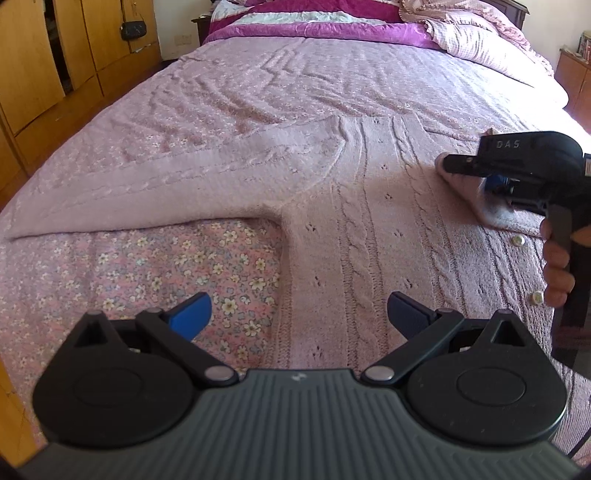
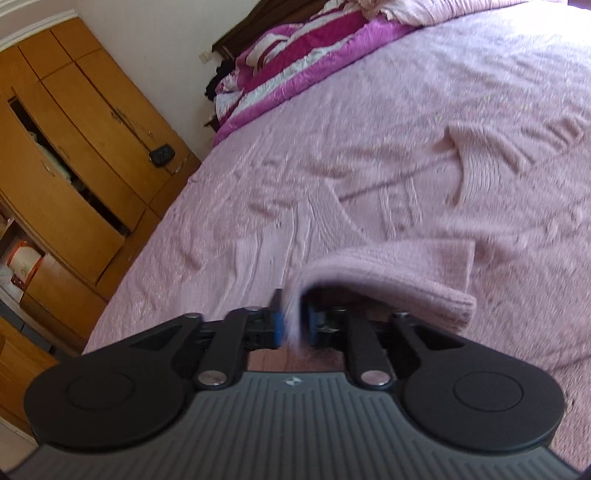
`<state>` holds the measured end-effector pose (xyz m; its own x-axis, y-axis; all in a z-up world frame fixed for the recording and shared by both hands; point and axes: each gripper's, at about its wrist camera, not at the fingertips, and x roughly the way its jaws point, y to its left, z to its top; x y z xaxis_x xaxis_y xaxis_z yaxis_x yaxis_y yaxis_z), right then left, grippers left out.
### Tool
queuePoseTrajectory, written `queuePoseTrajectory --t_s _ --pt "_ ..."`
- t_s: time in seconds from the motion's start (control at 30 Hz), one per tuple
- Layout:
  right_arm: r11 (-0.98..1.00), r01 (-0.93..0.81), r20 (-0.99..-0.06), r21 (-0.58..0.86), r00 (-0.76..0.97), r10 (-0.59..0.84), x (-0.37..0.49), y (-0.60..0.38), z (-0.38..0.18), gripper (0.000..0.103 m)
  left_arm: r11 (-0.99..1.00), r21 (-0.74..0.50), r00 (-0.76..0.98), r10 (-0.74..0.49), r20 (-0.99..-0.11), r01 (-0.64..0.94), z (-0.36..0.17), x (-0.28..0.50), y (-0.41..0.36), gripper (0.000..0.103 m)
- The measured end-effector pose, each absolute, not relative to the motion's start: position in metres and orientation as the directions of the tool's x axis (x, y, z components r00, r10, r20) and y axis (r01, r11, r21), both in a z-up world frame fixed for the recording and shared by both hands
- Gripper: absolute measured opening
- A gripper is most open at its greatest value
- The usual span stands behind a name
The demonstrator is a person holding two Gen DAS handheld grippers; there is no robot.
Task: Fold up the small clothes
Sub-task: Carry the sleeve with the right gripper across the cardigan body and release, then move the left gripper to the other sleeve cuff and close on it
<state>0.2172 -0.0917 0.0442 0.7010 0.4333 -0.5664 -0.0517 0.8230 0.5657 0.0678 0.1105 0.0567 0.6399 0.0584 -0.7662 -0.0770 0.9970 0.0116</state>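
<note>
A pale pink cable-knit cardigan [image 1: 369, 229] lies flat on the bed, one sleeve [image 1: 166, 184] stretched out to the left, small buttons down its right edge. My left gripper [image 1: 299, 314] is open and empty, low over the cardigan's lower hem. My right gripper [image 2: 291, 321] is shut on the other sleeve's cuff [image 2: 388, 273] and holds it lifted and curled over the cardigan. In the left wrist view the right gripper [image 1: 491, 184] is at the far right with the cuff in its fingers.
The bed has a pink floral sheet [image 1: 147, 266]. A magenta quilt [image 1: 314, 22] and pink pillows [image 1: 480, 33] lie at the head. Wooden wardrobes [image 2: 66, 166] stand along the left side, with a small black bag [image 2: 161, 155] hanging from a door.
</note>
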Motion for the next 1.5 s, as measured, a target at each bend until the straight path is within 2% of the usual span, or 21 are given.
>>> queuePoseTrajectory --t_s 0.07,0.17,0.3,0.43,0.73,1.1,1.5 --pt "0.818 -0.059 -0.569 0.572 0.69 0.447 0.213 -0.091 0.043 0.049 0.998 0.015 0.644 0.054 -0.763 -0.067 0.057 0.069 0.108 0.103" --pt "0.812 -0.083 -0.559 0.578 0.685 0.467 0.203 -0.093 0.046 0.066 0.998 0.025 0.648 0.052 -0.76 -0.051 0.058 0.074 0.102 0.103" --pt "0.813 -0.096 -0.56 0.574 0.679 0.475 0.182 -0.106 0.057 0.069 0.999 0.034 0.664 0.037 -0.747 -0.017 0.063 0.081 0.092 0.103" --pt "0.844 -0.074 -0.579 0.532 0.695 0.426 0.157 -0.131 0.066 0.072 0.998 0.054 0.681 0.025 -0.732 0.022 0.069 0.09 0.077 0.103" --pt "0.929 0.031 -0.577 0.368 0.791 0.202 0.108 -0.195 0.07 0.076 0.986 0.111 0.708 -0.008 -0.706 0.122 0.066 0.114 0.029 0.103" --pt "0.956 0.122 -0.569 0.268 0.82 0.056 0.095 -0.227 0.044 0.077 0.96 0.184 0.74 -0.032 -0.672 0.21 0.049 0.144 -0.022 0.103" --pt "0.957 0.148 -0.562 0.251 0.827 0.02 0.098 -0.234 0.018 0.078 0.912 0.298 0.788 -0.043 -0.614 0.282 0.027 0.159 -0.062 0.103"
